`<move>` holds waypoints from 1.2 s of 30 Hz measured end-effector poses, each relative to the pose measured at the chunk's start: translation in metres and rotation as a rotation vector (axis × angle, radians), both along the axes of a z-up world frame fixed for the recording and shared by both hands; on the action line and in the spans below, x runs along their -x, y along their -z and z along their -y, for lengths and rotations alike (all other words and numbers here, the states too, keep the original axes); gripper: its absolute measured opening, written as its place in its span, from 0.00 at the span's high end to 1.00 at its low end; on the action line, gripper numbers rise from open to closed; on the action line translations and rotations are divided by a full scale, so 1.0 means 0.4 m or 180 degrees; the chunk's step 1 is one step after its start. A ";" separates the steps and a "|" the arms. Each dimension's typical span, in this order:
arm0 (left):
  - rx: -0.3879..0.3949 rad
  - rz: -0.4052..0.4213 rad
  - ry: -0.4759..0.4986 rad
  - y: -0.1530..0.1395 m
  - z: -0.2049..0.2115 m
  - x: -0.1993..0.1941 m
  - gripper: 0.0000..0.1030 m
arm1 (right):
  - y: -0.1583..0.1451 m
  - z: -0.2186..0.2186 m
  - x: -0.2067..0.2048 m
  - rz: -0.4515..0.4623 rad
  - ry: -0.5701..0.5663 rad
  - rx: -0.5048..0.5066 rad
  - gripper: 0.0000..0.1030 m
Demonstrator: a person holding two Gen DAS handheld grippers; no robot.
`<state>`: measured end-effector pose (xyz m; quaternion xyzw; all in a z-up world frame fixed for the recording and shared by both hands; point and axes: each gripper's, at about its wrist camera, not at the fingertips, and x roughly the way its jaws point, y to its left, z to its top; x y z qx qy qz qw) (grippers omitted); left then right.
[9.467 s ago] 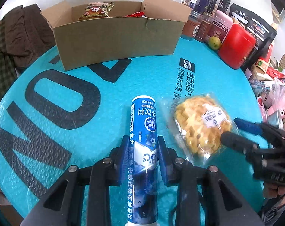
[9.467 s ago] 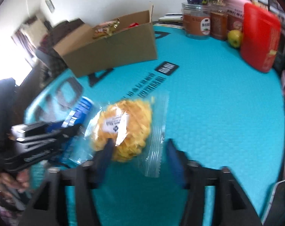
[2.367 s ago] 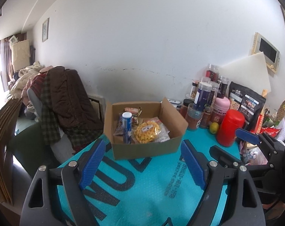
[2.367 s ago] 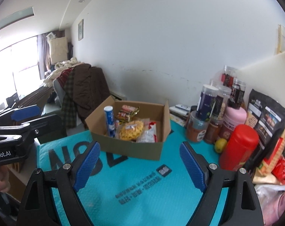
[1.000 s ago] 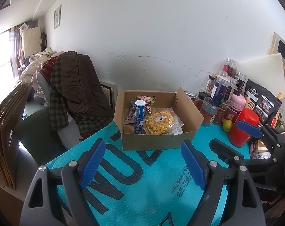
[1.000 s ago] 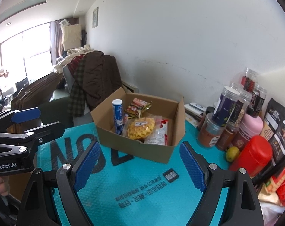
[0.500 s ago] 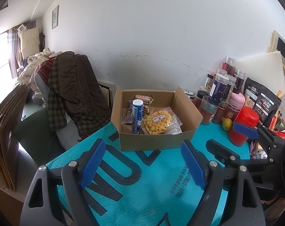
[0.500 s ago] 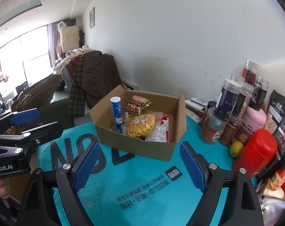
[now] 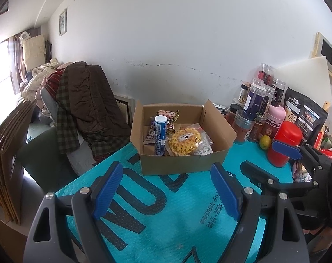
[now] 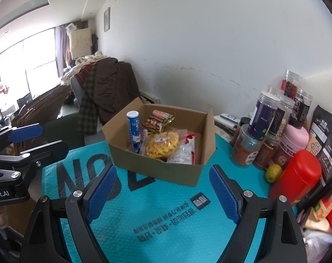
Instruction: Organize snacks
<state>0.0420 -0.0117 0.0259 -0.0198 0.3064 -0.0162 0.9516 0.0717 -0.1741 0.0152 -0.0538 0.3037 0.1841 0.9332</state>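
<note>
Both grippers, left (image 9: 166, 190) and right (image 10: 163, 191), hang spread and empty above the teal mat (image 9: 166, 219); with the snacks inside the brown cardboard box (image 9: 183, 164), withdrawing without nudging it seems best.

The box's (image 9: 183, 164) near wall hides the foot of the blue tube (image 9: 160, 138), and the packets (image 10: 158, 119) behind it carry print too small to read.
</note>
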 end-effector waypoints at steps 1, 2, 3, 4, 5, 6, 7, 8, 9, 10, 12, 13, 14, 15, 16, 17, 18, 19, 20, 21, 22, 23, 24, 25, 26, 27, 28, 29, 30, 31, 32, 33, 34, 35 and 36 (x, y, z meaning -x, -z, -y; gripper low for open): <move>-0.0022 0.0007 -0.0001 0.000 0.002 0.001 0.20 | 0.001 0.000 0.000 -0.0004 0.0001 0.0003 0.15; -0.0035 0.0015 0.0001 0.000 0.002 0.002 0.20 | 0.002 0.000 0.001 -0.0006 0.0001 0.0006 0.15; -0.0041 0.0016 0.0001 -0.001 0.003 0.002 0.20 | 0.002 0.000 0.001 -0.0006 0.0002 0.0011 0.15; -0.0036 0.0008 0.0007 -0.001 0.002 0.000 0.20 | 0.003 0.000 0.001 -0.0002 0.0014 0.0026 0.15; -0.0025 0.0005 0.0020 0.000 0.002 0.000 0.20 | 0.003 0.001 0.000 0.0002 0.0030 0.0039 0.15; -0.0015 0.0003 0.0027 0.000 0.001 0.000 0.20 | 0.004 0.001 -0.001 0.0004 0.0041 0.0050 0.15; -0.0010 -0.0002 0.0025 0.002 0.001 -0.001 0.20 | 0.005 0.001 -0.003 -0.0004 0.0041 0.0049 0.15; -0.0010 -0.0005 0.0024 0.002 0.000 -0.001 0.20 | 0.006 0.002 -0.004 -0.0012 0.0041 0.0044 0.15; -0.0011 -0.0005 0.0026 0.003 0.000 -0.002 0.20 | 0.007 0.003 -0.005 -0.0018 0.0042 0.0043 0.15; -0.0013 -0.0005 0.0023 0.003 0.000 -0.002 0.20 | 0.008 0.003 -0.005 -0.0020 0.0050 0.0050 0.15; -0.0020 -0.0014 0.0019 0.005 -0.001 -0.004 0.20 | 0.008 0.004 -0.005 -0.0019 0.0055 0.0053 0.15; -0.0025 -0.0022 0.0019 0.006 -0.001 -0.006 0.20 | 0.008 0.005 -0.007 -0.0021 0.0057 0.0055 0.15; -0.0031 -0.0031 0.0012 0.007 -0.001 -0.007 0.20 | 0.008 0.004 -0.007 -0.0020 0.0058 0.0058 0.15; -0.0039 -0.0037 0.0002 0.007 -0.001 -0.007 0.20 | 0.009 0.005 -0.008 -0.0021 0.0062 0.0064 0.15; -0.0050 -0.0044 -0.0011 0.008 -0.001 -0.008 0.20 | 0.010 0.005 -0.008 -0.0022 0.0067 0.0072 0.15; -0.0061 -0.0053 -0.0016 0.009 -0.001 -0.010 0.20 | 0.011 0.005 -0.008 -0.0023 0.0071 0.0075 0.15; -0.0065 -0.0060 -0.0016 0.009 -0.001 -0.010 0.20 | 0.012 0.006 -0.009 -0.0028 0.0078 0.0079 0.15; -0.0065 -0.0069 -0.0011 0.010 -0.002 -0.010 0.20 | 0.013 0.005 -0.010 -0.0031 0.0084 0.0084 0.15; -0.0058 -0.0074 -0.0002 0.011 -0.002 -0.011 0.20 | 0.014 0.006 -0.010 -0.0033 0.0089 0.0090 0.15; -0.0049 -0.0083 0.0007 0.012 -0.003 -0.012 0.20 | 0.015 0.006 -0.011 -0.0034 0.0093 0.0094 0.15; -0.0045 -0.0092 0.0009 0.013 -0.004 -0.012 0.20 | 0.017 0.006 -0.013 -0.0040 0.0095 0.0099 0.15; -0.0044 -0.0100 0.0009 0.014 -0.004 -0.012 0.20 | 0.018 0.006 -0.013 -0.0044 0.0097 0.0101 0.15; -0.0044 -0.0106 0.0005 0.014 -0.005 -0.013 0.20 | 0.019 0.005 -0.014 -0.0049 0.0097 0.0106 0.15; -0.0047 -0.0109 -0.0003 0.015 -0.005 -0.014 0.20 | 0.020 0.004 -0.014 -0.0051 0.0098 0.0113 0.15; -0.0046 -0.0119 -0.0007 0.016 -0.007 -0.015 0.20 | 0.021 0.003 -0.014 -0.0052 0.0102 0.0122 0.15; -0.0045 -0.0126 -0.0015 0.016 -0.008 -0.016 0.20 | 0.021 0.003 -0.014 -0.0052 0.0104 0.0129 0.15; -0.0049 -0.0128 -0.0025 0.017 -0.009 -0.016 0.20 | 0.021 0.001 -0.013 -0.0050 0.0104 0.0138 0.15; -0.0059 -0.0124 -0.0034 0.016 -0.011 -0.017 0.20 | 0.021 0.001 -0.013 -0.0047 0.0105 0.0141 0.15; -0.0065 -0.0120 -0.0039 0.016 -0.012 -0.017 0.20 | 0.021 0.001 -0.013 -0.0046 0.0107 0.0143 0.15; -0.0070 -0.0113 -0.0044 0.015 -0.012 -0.016 0.20 | 0.021 0.002 -0.013 -0.0047 0.0109 0.0143 0.15; -0.0071 -0.0108 -0.0041 0.015 -0.013 -0.016 0.20 | 0.022 0.002 -0.013 -0.0048 0.0111 0.0143 0.15; -0.0074 -0.0104 -0.0038 0.014 -0.013 -0.015 0.20 | 0.022 0.002 -0.014 -0.0052 0.0116 0.0143 0.15; -0.0086 -0.0100 -0.0038 0.014 -0.012 -0.014 0.20 | 0.023 0.002 -0.015 -0.0056 0.0121 0.0146 0.15; -0.0092 -0.0097 -0.0041 0.014 -0.012 -0.014 0.20 | 0.023 0.002 -0.015 -0.0057 0.0123 0.0147 0.15; -0.0092 -0.0094 -0.0049 0.014 -0.012 -0.014 0.20 | 0.023 0.002 -0.014 -0.0061 0.0125 0.0146 0.15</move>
